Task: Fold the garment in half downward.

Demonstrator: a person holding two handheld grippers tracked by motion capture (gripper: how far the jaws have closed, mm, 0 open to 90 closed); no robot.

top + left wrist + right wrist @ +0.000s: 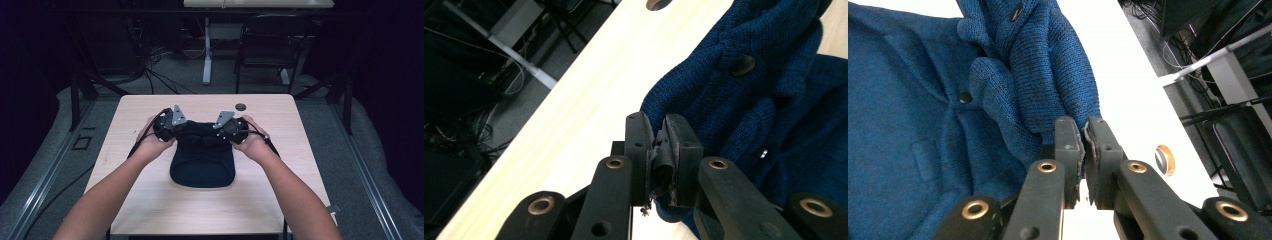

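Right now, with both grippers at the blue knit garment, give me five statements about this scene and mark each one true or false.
1. The left gripper has its jaws closed on a fold of the blue knit garment. True.
2. The right gripper is wide open, well clear of the fabric. False: its jaws stand nearly closed at the garment's edge, pinching knit.
3. The garment lies on a light wooden table. True.
4. The garment is bright red. False: it is dark blue.
5. A round hole sits in the tabletop beyond the garment, towards the far edge. True.
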